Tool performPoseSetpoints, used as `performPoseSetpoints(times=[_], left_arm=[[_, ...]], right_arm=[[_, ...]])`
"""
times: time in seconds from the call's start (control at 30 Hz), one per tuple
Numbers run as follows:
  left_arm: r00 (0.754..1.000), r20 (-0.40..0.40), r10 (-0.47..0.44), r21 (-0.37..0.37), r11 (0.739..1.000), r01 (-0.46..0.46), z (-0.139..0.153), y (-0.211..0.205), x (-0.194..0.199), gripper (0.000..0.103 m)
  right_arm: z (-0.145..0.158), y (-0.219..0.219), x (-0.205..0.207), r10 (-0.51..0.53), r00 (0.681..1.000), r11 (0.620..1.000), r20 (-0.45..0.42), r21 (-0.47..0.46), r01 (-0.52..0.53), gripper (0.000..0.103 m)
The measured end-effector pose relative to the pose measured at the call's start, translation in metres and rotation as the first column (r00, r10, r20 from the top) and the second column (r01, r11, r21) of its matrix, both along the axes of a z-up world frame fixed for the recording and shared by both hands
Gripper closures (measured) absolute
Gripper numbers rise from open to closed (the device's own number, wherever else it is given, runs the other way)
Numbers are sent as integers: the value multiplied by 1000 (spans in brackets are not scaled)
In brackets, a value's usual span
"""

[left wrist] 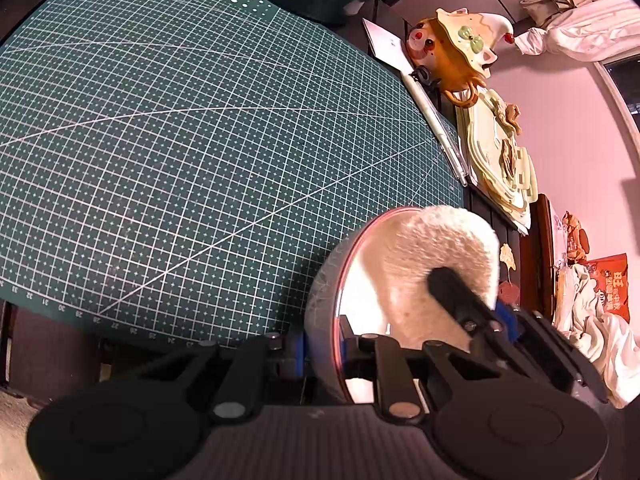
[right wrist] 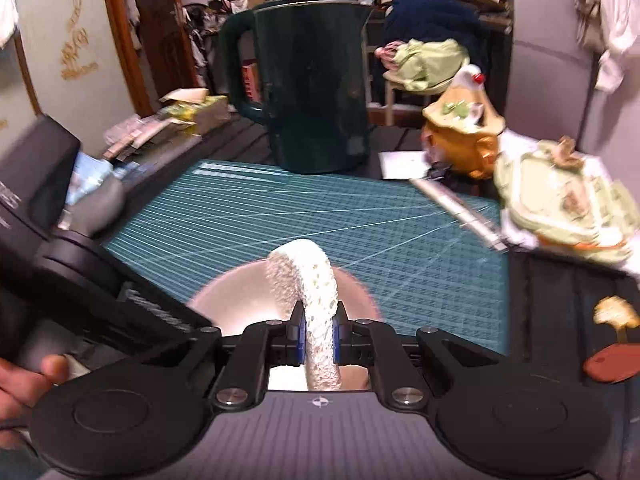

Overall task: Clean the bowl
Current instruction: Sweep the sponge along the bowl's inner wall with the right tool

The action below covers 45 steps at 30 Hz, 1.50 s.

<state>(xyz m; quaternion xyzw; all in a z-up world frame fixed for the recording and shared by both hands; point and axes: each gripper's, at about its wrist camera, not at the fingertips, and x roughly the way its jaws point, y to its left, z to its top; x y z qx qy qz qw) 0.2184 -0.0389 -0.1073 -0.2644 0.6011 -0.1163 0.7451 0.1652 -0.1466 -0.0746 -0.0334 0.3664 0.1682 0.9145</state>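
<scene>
My left gripper (left wrist: 322, 348) is shut on the rim of the bowl (left wrist: 324, 292), which is grey outside and white inside with a pink rim. The bowl is held tipped on its side above the mat. A white fluffy sponge (left wrist: 432, 240) lies against the bowl's inside, and a black finger (left wrist: 460, 296) of the right gripper presses on it. In the right wrist view my right gripper (right wrist: 319, 336) is shut on the folded sponge (right wrist: 308, 272), just over the bowl's white inside (right wrist: 240, 300). The left gripper's body (right wrist: 60, 264) reaches in from the left.
A green cutting mat (left wrist: 180, 140) covers the table. At its far edge stands a dark green jug (right wrist: 312, 92). Along the right side are an orange ceramic figure (right wrist: 464, 132), pale green ceramic plates (right wrist: 560, 204) and a white pen (left wrist: 436, 128). A hand (right wrist: 24, 380) holds the left gripper.
</scene>
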Motion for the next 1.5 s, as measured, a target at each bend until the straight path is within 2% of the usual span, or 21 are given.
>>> performPoseSetpoints(times=[0.23, 0.33, 0.47, 0.53, 0.77, 0.83, 0.93, 0.97, 1.07, 1.23, 1.3, 1.33, 1.37, 1.5], left_arm=[[1000, 0, 1, -2, 1000, -1, -1, -2, -1, 87], [1000, 0, 0, -3, 1000, 0, -1, -2, -3, 87], [1000, 0, -1, -4, 1000, 1, 0, -1, -6, 87], [1000, 0, -1, -4, 1000, 1, 0, -1, -7, 87], [1000, 2, -4, -4, 1000, 4, -1, 2, -9, 87], [1000, 2, -4, -4, 1000, 4, -1, 3, -9, 87], [1000, 1, -5, -3, 1000, 5, -1, 1, -8, 87], [1000, 2, -5, -2, 1000, 5, 0, 0, -8, 87], [1000, 1, -6, -3, 1000, 6, 1, -2, -9, 87], [1000, 1, -5, -3, 1000, 5, 4, -6, -11, 87], [1000, 1, -4, -3, 1000, 4, 6, -8, -13, 87], [1000, 1, -4, -3, 1000, 4, 6, -9, -14, 87], [1000, 1, -3, -3, 1000, 3, 7, -9, -14, 87], [1000, 1, -1, -3, 1000, 1, 9, -10, -17, 87]], right_arm=[[25, -12, -15, -34, 998, 999, 51, -16, 35, 93], [37, -22, -18, -43, 997, 999, 65, 33, 41, 93], [31, -24, -13, 11, 1000, 990, 14, 142, -13, 93], [25, -18, -11, 33, 999, 989, -6, 144, -31, 93], [-3, 5, -2, 64, 994, 996, -85, 64, -58, 93], [-6, 10, -4, 55, 996, 998, -68, 10, -55, 93], [-4, 17, -11, 48, 999, 994, 3, -97, -47, 93], [0, 21, -17, 50, 997, 985, 57, -167, -40, 93], [8, 22, -25, 60, 991, 975, 120, -222, -32, 93], [32, -2, -25, 23, 993, 998, 116, -67, -16, 93], [35, -22, -16, 6, 1000, 993, 29, 118, -9, 93], [34, -26, -13, 5, 1000, 987, 0, 164, -5, 93], [29, -29, -9, 8, 999, 979, -42, 204, 1, 93], [7, -26, 1, 21, 986, 964, -168, 263, 24, 93]])
